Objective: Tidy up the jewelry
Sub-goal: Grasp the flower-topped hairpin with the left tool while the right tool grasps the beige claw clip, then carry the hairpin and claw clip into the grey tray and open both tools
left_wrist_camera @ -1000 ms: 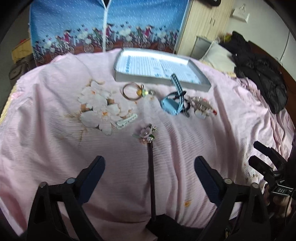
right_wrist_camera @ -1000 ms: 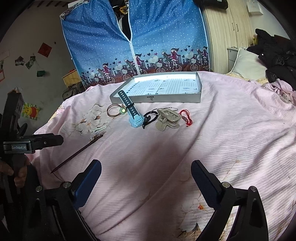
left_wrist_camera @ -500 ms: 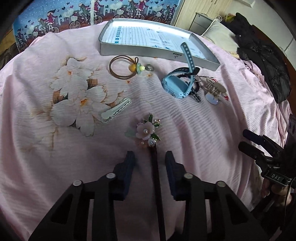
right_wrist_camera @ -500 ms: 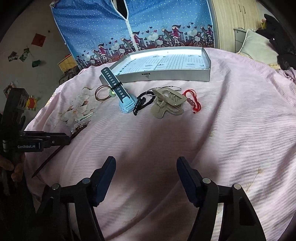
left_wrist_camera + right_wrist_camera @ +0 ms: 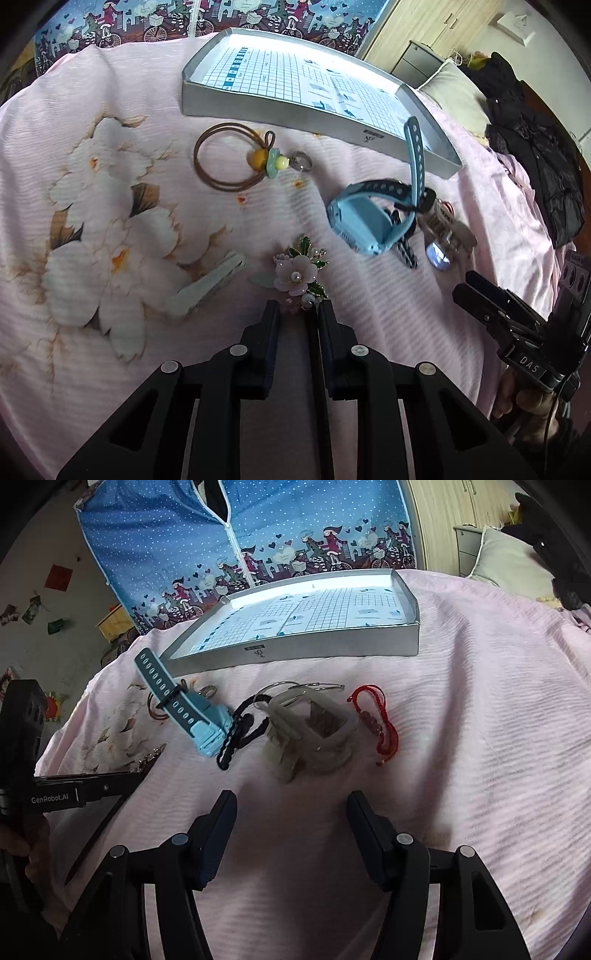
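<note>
- Tongs, left (image 5: 297,308): nearly pressed together on dark hairpin (image 5: 295,277) stem, just behind flower head, on bed (image 5: 369,314).
- Grip low on stem, clear of pearls; lift level toward tray (image 5: 280,114) beyond.
- Tongs, right (image 5: 291,805): spread, empty, short of claw clip (image 5: 310,731); watch (image 5: 199,720) just beside.

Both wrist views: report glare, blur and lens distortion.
Left wrist view: the grey tray has a washed-out far edge, the white hair clip is smeared, and black fisheye corners bend the bedspread. Right wrist view: the tray's far interior glares white, the blue watch stays sharp, and straight edges bow.
</note>
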{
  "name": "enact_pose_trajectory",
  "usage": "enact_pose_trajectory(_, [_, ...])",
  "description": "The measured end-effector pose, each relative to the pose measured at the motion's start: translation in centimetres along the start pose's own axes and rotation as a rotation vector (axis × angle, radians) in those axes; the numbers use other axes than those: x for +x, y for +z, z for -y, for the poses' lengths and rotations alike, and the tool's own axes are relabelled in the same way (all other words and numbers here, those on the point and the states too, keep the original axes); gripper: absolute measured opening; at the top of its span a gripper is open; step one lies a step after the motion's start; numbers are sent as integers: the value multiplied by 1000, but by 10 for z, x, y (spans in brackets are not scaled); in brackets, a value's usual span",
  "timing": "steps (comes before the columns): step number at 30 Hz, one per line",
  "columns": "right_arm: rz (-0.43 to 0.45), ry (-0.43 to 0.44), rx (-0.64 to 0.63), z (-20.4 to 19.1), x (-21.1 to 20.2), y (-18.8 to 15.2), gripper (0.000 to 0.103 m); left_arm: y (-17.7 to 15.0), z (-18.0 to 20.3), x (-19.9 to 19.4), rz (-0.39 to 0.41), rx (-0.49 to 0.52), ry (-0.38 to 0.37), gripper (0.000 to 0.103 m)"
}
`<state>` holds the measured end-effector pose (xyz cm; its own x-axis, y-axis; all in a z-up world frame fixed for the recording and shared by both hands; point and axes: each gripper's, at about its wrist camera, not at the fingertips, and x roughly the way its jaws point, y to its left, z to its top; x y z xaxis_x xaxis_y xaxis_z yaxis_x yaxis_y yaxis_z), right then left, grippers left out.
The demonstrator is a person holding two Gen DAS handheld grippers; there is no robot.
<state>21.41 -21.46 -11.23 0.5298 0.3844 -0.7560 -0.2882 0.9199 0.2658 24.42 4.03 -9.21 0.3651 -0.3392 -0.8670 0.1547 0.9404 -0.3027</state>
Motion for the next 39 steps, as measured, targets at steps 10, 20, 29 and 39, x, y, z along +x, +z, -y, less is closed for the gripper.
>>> enact_pose_trajectory(10, [11, 32, 49, 16, 22, 24, 60, 15, -6, 17, -21, -40, -37, 9])
enact_pose_trajectory(20, [22, 48, 31, 16, 28, 27, 56, 16, -9, 14, -29, -47, -47, 9])
enact_pose_trajectory(29, [65, 72, 39, 14, 18, 23, 56, 10, -10, 5, -39, -124, -112, 4])
enact_pose_trajectory(39, [73, 109, 61, 0, -7, 9, 56, 1, -7, -11, -123, -223, -328, 4])
